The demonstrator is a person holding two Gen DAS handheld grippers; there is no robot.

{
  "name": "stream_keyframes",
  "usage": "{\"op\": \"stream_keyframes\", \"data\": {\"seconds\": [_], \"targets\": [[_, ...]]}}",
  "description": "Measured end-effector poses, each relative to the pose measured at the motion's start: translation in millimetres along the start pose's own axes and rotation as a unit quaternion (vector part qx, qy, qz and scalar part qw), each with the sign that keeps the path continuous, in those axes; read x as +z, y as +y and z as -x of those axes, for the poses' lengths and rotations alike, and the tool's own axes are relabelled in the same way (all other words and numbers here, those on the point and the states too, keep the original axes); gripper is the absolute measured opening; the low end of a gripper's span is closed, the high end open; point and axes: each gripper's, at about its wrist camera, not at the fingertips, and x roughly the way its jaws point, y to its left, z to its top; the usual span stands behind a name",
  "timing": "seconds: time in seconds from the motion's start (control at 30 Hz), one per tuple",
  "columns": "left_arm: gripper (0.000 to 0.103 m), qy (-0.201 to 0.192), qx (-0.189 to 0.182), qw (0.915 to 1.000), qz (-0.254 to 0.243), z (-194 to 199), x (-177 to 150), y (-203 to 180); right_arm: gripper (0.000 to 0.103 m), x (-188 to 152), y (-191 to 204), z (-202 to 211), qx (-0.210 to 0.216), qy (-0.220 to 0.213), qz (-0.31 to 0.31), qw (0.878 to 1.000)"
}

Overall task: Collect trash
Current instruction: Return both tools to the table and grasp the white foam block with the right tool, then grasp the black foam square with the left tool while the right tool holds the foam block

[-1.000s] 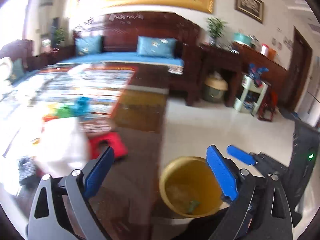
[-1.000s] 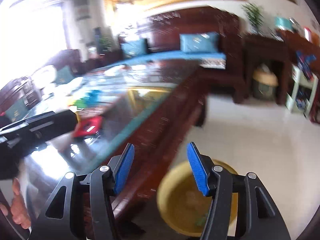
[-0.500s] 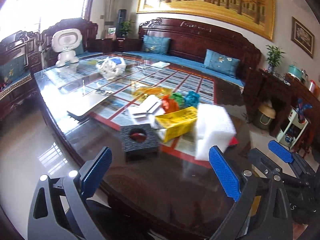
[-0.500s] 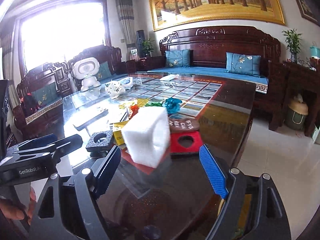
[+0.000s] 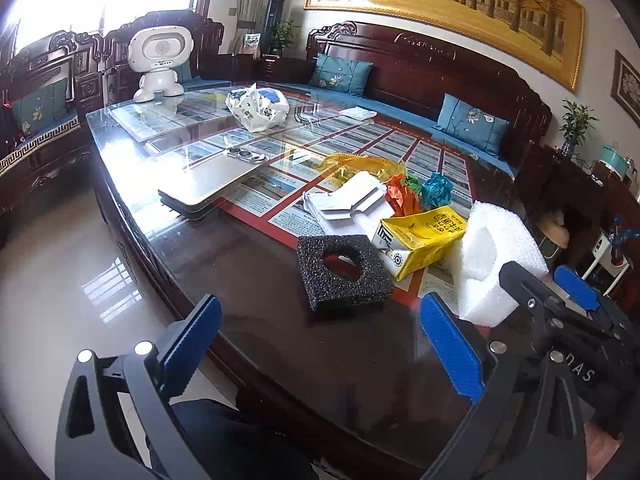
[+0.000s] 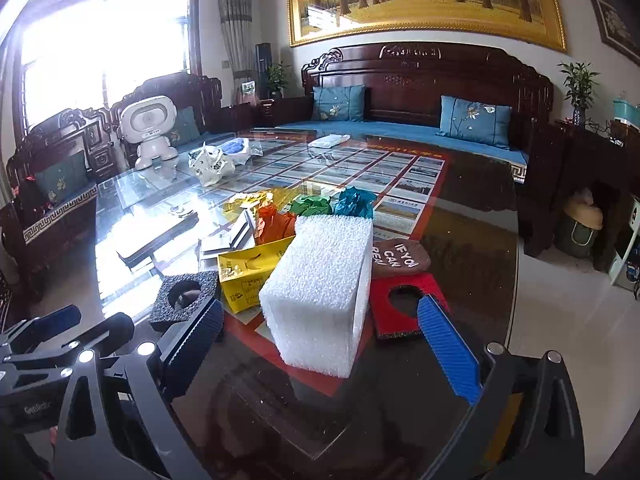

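Foam block (image 6: 320,292) upright (long axis receding); both fingers wide, empty, right opening.

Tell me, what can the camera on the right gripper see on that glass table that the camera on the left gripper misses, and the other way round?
Only the right wrist view shows the red foam pad with a hole and the brown lettered piece behind the white foam block.

Only the left wrist view shows the block's hollowed side.

Both show the black foam square, the yellow carton, the crumpled coloured paper and the white toy robot. Both grippers, left and right, hold nothing; the right's jaws are opening.
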Motion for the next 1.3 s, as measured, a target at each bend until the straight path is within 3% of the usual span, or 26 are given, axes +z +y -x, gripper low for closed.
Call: {"op": "stream_keyframes", "data": {"seconds": [0.23, 0.27, 0.3, 0.33, 0.53, 0.73, 1.0, 1.07, 1.1, 1.13, 1.3], "targets": [[0.099, 0.018, -0.002, 0.9998, 0.004, -15, 0, -1, 0.091, 6, -1, -31, 0.002, 0.058, -0.004, 0.998], [0.099, 0.020, -0.002, 0.9998, 0.005, -17, 0, -2, 0.085, 6, -2, -34, 0.003, 0.065, -0.005, 0.998], [0.099, 0.022, -0.002, 0.9997, 0.006, -20, 1, -3, 0.060, 7, -4, -37, 0.013, 0.073, -0.006, 0.997], [0.099, 0.024, -0.001, 0.9997, 0.006, -22, 2, -3, 0.046, 8, -8, -39, 0.028, 0.080, -0.014, 0.996], [0.099, 0.039, 0.017, 0.9991, 0.001, -41, 8, -13, 0.045, 12, -20, -14, 0.065, 0.050, -0.014, 0.997], [0.099, 0.060, 0.018, 0.9980, -0.014, -59, 4, -32, 0.045, 13, -26, 0, 0.076, 0.040, -0.004, 0.996], [0.098, 0.072, 0.066, 0.9952, -0.006, -78, 9, -30, 0.045, 17, -28, 8, 0.096, 0.025, -0.004, 0.995], [0.094, 0.070, 0.074, 0.9948, -0.004, -79, 10, -27, 0.045, 18, -29, 10, 0.101, 0.024, -0.004, 0.995], [0.084, 0.068, 0.071, 0.9952, -0.002, -77, 11, -26, 0.045, 18, -28, 11, 0.101, 0.023, -0.003, 0.995], [0.066, 0.066, 0.067, 0.9955, -0.003, -76, 13, -26, 0.045, 17, -29, 11, 0.102, 0.023, -0.003, 0.995], [0.065, 0.065, 0.042, 0.9969, 0.015, -69, 12, -20, 0.045, 14, -33, 17, 0.105, 0.019, -0.005, 0.994]]}}
